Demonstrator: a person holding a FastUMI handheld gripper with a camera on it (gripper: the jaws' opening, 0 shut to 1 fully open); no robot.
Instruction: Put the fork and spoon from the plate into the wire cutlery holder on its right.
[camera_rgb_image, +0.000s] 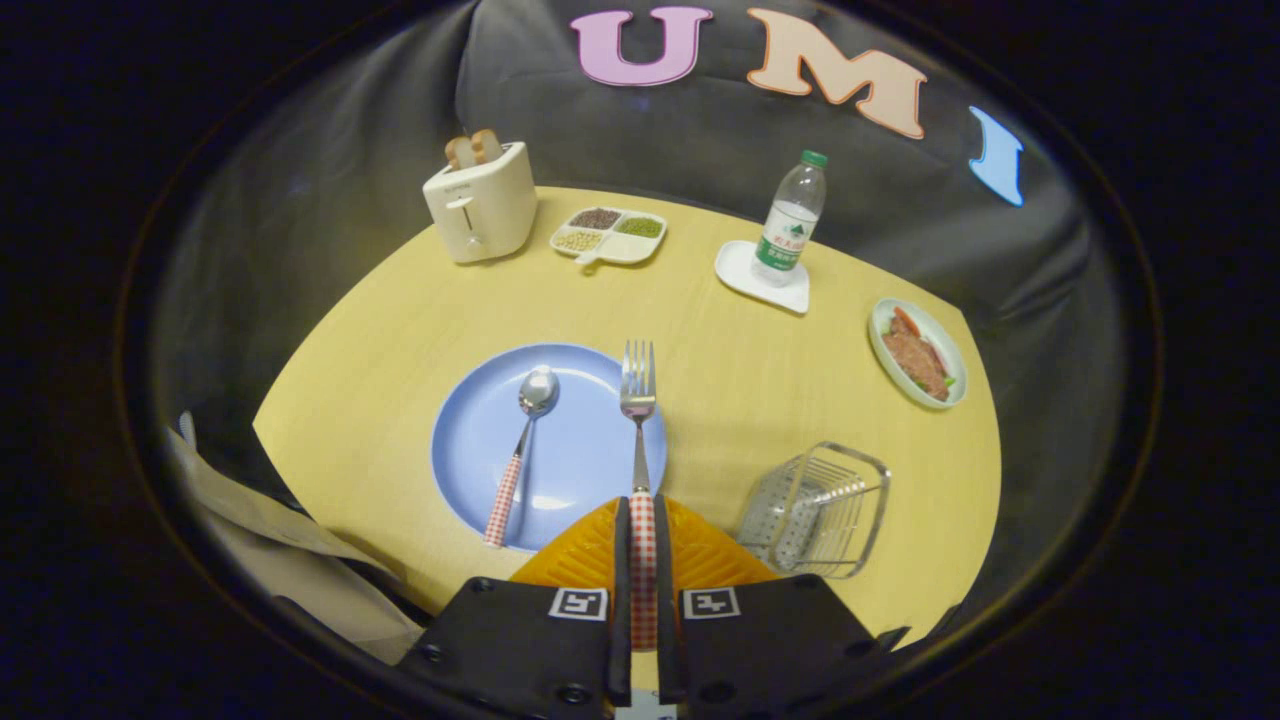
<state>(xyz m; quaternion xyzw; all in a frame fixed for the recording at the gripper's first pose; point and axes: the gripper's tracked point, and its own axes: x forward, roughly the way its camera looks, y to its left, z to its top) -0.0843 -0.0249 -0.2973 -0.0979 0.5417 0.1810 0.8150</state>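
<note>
My gripper (641, 520) is shut on the fork (638, 400) by its red-checked handle, both fingers pressing on the handle. The fork's metal tines stick out ahead of the fingers, over the right part of the blue plate (580, 450). The spoon (522, 450), with the same checked handle, lies on the plate to the left of the fork, its bowl pointing away from me. The wire cutlery holder (815, 510) stands on the yellow table to the right of the plate and of my fingers, with nothing inside it.
Beyond the plate stand a white toaster (480, 205) with bread in it, a divided dish of grains (608, 235), and a water bottle (790, 220) on a white coaster (740, 275). A small dish of food (918, 352) lies beyond the holder. A person's sleeve (290, 560) is at the left.
</note>
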